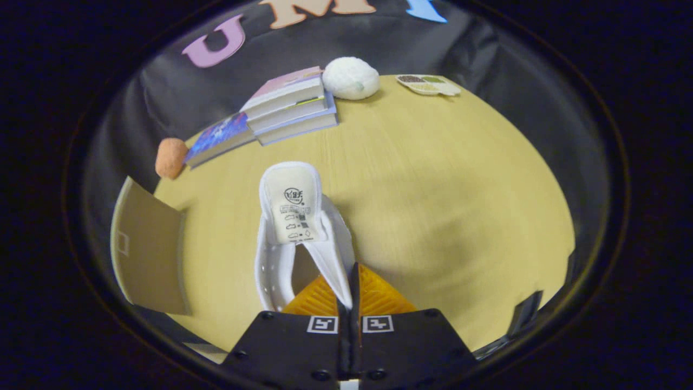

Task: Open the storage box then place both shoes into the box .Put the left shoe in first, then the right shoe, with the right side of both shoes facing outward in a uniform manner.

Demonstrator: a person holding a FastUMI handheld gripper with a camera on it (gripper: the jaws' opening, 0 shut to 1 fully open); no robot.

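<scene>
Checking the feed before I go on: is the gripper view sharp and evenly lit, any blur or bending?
Gripper view: the white shoe pinched in the gripper is sharp; the table edge bows from fisheye; soft shadow patches dull the wood right of the shoe; the books look slightly soft.

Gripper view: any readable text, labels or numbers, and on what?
Shoe tongue label: logo and small print, too blurred to read.
Books: no legible titles.
Square markers by the jaws: patterns, no text.
Jaws are shut on the shoe's collar.
</scene>
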